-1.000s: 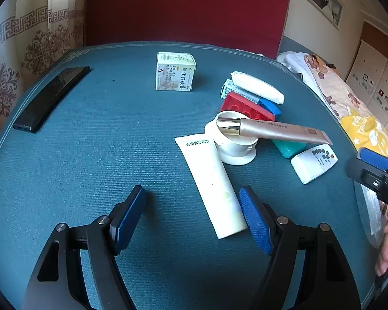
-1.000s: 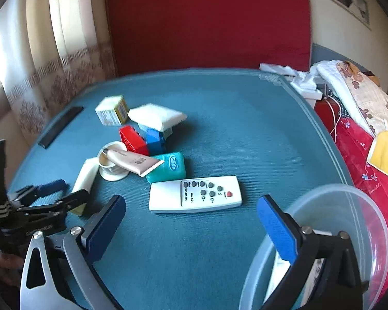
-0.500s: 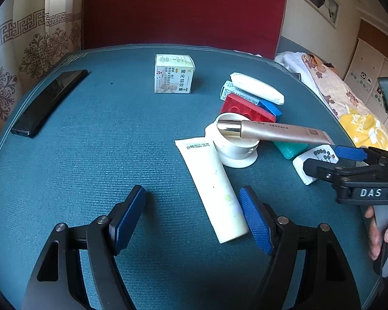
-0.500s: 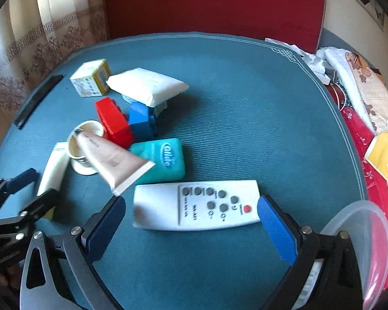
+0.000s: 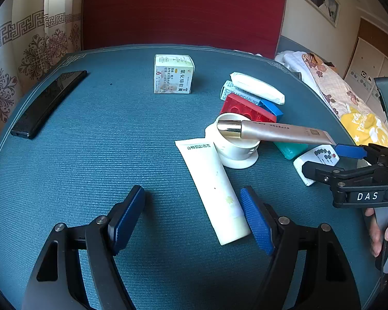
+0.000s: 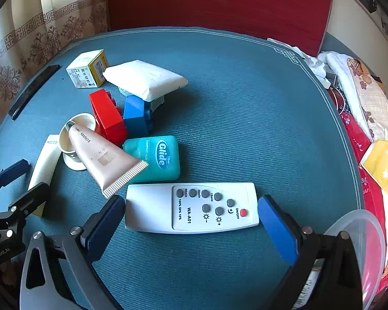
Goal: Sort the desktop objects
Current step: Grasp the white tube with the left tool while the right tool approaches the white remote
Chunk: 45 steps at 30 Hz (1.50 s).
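The desk (image 6: pixel 245 108) is covered in teal cloth. The white remote (image 6: pixel 191 208) is the landmark: it lies flat near the desk's front edge, buttons up. The right gripper (image 6: pixel 191 222) straddles it, jaws wide open, one pad just off each short end, neither pressing. A clear tub (image 6: pixel 359 235) sits right of the remote at the desk edge. Left of it the left gripper (image 5: pixel 192 215) hangs with jaws open and empty over the cloth, a white tube (image 5: pixel 212 186) lying beside its right pad. Behind the remote a beige tube (image 6: pixel 103 157) leans in a white cup (image 6: pixel 77 139), its crimped end over a teal floss box (image 6: pixel 156 159). Further back stand a red brick (image 6: pixel 107 117), a blue brick (image 6: pixel 137 115), a white packet (image 6: pixel 144 78) and a small carton (image 6: pixel 86 68).
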Tool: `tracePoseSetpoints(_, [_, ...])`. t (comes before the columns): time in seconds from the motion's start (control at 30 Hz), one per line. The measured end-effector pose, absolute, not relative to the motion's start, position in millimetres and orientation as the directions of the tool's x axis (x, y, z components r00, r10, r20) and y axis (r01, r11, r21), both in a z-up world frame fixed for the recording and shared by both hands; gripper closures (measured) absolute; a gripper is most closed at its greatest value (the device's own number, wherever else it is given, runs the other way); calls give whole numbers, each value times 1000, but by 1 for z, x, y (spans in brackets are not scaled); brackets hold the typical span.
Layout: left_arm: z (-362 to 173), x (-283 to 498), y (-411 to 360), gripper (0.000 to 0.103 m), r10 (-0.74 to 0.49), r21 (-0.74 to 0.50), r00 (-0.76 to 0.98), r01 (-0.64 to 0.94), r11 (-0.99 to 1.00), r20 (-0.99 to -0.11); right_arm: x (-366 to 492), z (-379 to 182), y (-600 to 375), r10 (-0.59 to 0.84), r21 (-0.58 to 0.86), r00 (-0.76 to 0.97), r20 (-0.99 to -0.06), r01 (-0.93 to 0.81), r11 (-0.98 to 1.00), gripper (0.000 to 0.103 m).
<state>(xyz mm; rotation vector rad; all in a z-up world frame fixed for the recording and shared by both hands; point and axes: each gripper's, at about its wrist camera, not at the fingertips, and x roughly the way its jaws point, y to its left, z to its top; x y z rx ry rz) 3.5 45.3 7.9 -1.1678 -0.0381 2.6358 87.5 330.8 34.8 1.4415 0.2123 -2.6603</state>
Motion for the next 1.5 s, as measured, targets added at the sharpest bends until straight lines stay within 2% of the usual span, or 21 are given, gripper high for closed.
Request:
tracePoseSetpoints(0.37, [7, 4, 48, 20, 242, -119, -642, -229, -966, -727, 89, 31, 317, 21, -141, -544, -839, 181, -973, 0])
tracePoseSetpoints(0.63, [7, 3, 49, 20, 241, -116, -644, -230, -966, -726, 95, 32, 315, 21, -134, -562, -827, 160, -978, 0])
tracePoseSetpoints(0.8, [8, 3, 41, 43, 235, -136, -657, -199, -970, -716, 103, 33, 311, -7, -107, -571, -821, 166, -980, 0])
tracePoseSetpoints(0.83, [9, 3, 40, 51, 233, -140, -659, -192, -971, -715, 104, 34, 311, -21, -95, -573, -819, 172, -980, 0])
tracePoseSetpoints(0.87, [9, 2, 38, 55, 235, -148, -660, -187, -971, -713, 106, 37, 309, -43, -80, -581, -813, 184, -980, 4])
tracePoseSetpoints(0.9, [9, 2, 36, 64, 238, -155, -661, -183, -971, -712, 109, 40, 307, -51, -82, -591, -805, 195, -977, 10])
tracePoseSetpoints(0.93, [9, 2, 35, 73, 242, -160, -660, -182, -970, -711, 112, 42, 304, -48, -91, -599, -799, 199, -976, 10])
tracePoseSetpoints(1.17, [9, 4, 35, 74, 252, -169, -658, -189, -967, -709, 119, 39, 298, -90, -64, -595, -799, 233, -970, 11])
tracePoseSetpoints(1.33, [9, 5, 35, 74, 252, -170, -660, -187, -968, -708, 118, 44, 314, -140, 8, -599, -789, 218, -976, 11])
tracePoseSetpoints(1.37, [10, 6, 35, 74, 252, -170, -660, -188, -967, -707, 120, 47, 317, -149, 18, -603, -784, 217, -976, 17])
tracePoseSetpoints(1.4, [10, 6, 35, 74, 253, -171, -660, -188, -967, -707, 124, 50, 316, -164, 34, -604, -780, 221, -975, 27])
tracePoseSetpoints(1.5, [12, 9, 36, 74, 257, -170, -662, -194, -966, -704, 130, 55, 317, -182, 60, -607, -774, 215, -975, 31])
